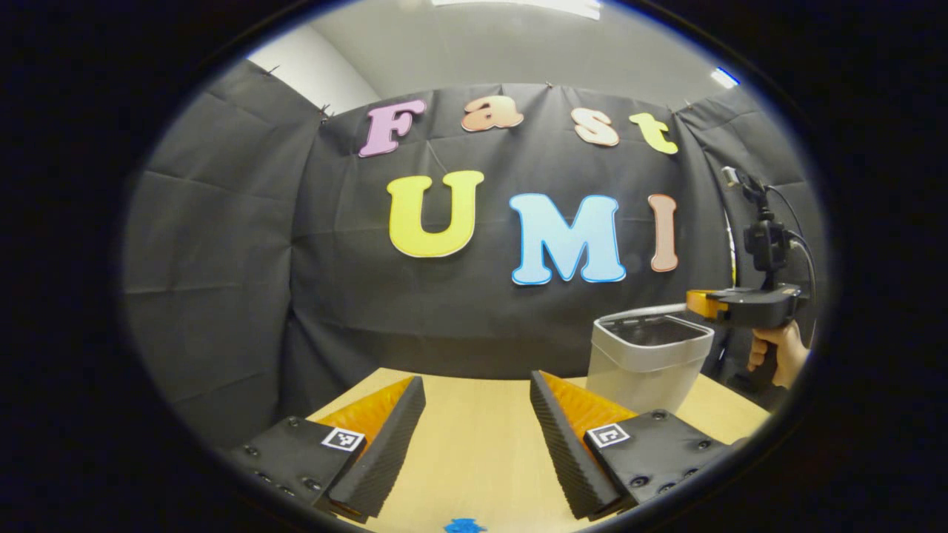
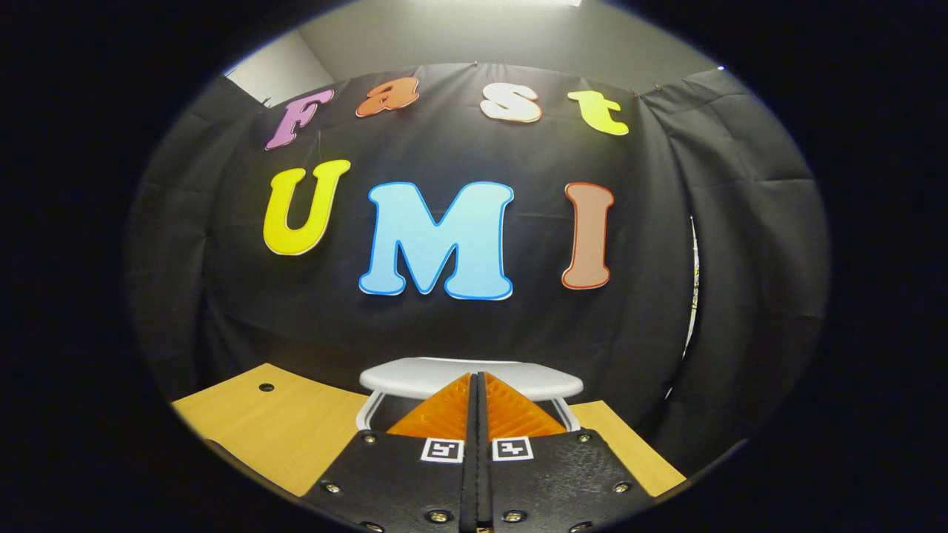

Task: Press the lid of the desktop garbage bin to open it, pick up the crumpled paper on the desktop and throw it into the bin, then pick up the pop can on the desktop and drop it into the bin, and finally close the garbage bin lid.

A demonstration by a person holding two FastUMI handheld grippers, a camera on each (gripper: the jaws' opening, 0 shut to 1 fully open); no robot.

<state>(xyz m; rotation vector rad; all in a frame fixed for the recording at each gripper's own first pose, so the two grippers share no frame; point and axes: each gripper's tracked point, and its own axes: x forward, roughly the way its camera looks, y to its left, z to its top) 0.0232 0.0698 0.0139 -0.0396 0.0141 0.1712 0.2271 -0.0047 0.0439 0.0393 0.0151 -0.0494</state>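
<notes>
The left gripper (image 1: pixel 478 437) hovers low over the near part of the wooden desk (image 1: pixel 481 459), its fingers spread wide with nothing between them. Far to the right on the desk stands the garbage bin (image 1: pixel 646 359), pale grey, its lid (image 1: pixel 652 309) tipped up at the back so the dark inside shows. The right gripper (image 1: pixel 700 303), held by a hand (image 1: pixel 778 354), reaches over the bin's right rim. In the right gripper view its fingers (image 2: pixel 444 414) are pressed together, gripping nothing, their tips just above the raised lid. A small blue mark (image 1: pixel 464 525) lies at the near edge of the desk.
</notes>
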